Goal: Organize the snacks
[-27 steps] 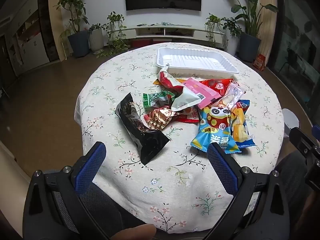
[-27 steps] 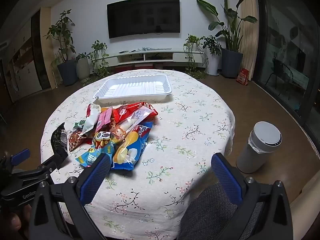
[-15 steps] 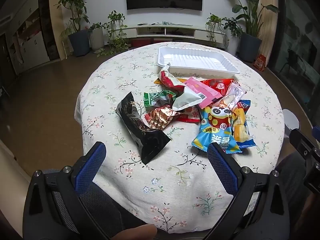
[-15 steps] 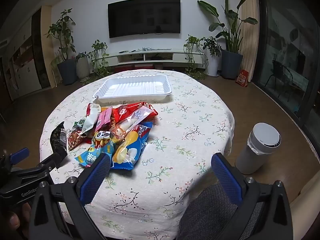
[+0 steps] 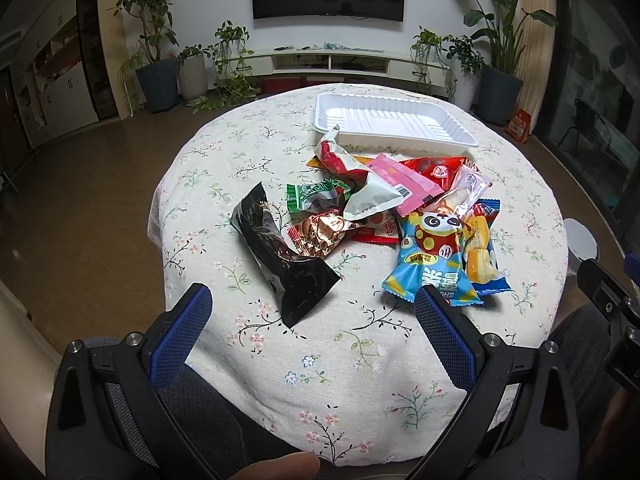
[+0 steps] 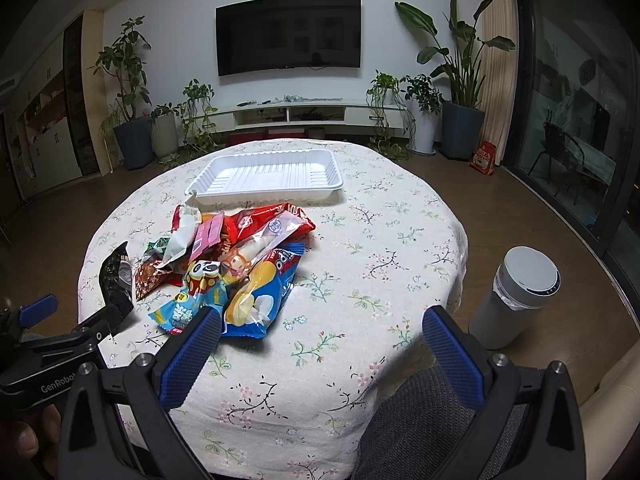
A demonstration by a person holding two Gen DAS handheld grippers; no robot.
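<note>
A heap of snack packets [image 5: 392,208] [image 6: 236,260] lies on a round table with a floral cloth [image 5: 344,360] [image 6: 380,248]. A long black packet [image 5: 280,256] is at the heap's left, a blue panda bag [image 5: 432,252] at its right. Behind the heap stands an empty white tray [image 5: 394,124] [image 6: 268,176]. My left gripper [image 5: 314,312] hovers open over the near table edge, short of the black packet, nothing between its fingers. My right gripper [image 6: 320,332] is open too, near the blue bag's corner, holding nothing.
A grey lidded bin [image 6: 516,296] stands on the floor right of the table. Potted plants [image 6: 132,112], a TV [image 6: 288,36] and a low white shelf [image 6: 296,114] line the far wall. A hand and grey-clothed knees show at the bottom.
Both views have shifted only slightly; the snacks and tray lie as before and both grippers stay open.
</note>
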